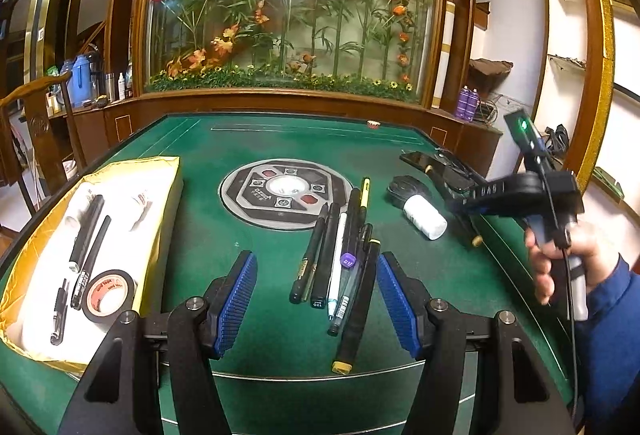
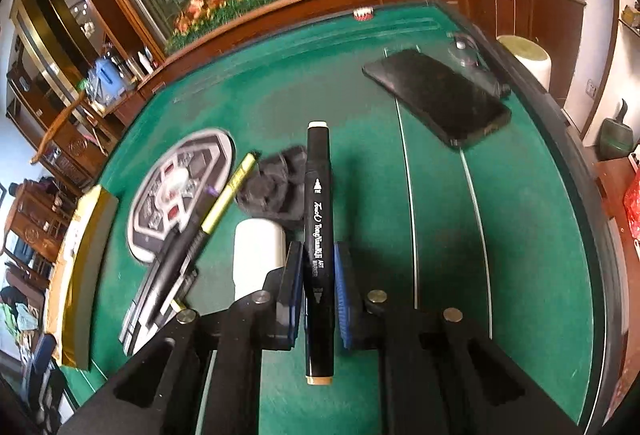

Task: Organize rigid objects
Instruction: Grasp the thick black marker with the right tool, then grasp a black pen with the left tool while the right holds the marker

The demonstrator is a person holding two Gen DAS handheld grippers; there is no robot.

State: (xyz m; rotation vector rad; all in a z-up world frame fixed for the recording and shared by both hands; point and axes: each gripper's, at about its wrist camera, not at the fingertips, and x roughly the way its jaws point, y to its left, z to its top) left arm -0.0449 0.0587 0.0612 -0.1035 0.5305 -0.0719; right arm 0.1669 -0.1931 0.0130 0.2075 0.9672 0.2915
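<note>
Green felt table [image 1: 248,151]. At left, yellow-lined white box [image 1: 120,187] holding pens, black tape roll [image 1: 109,294]. Left gripper [image 1: 316,299] spread wide, empty, above loose pen cluster [image 1: 340,259]. Right gripper [image 2: 318,291] clamped on black art marker [image 2: 319,235], beside white bottle [image 2: 258,255].

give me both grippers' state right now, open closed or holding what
left gripper: open, holding nothing, its jaws standing over the pile of pens.
right gripper: shut on the black art marker.
</note>
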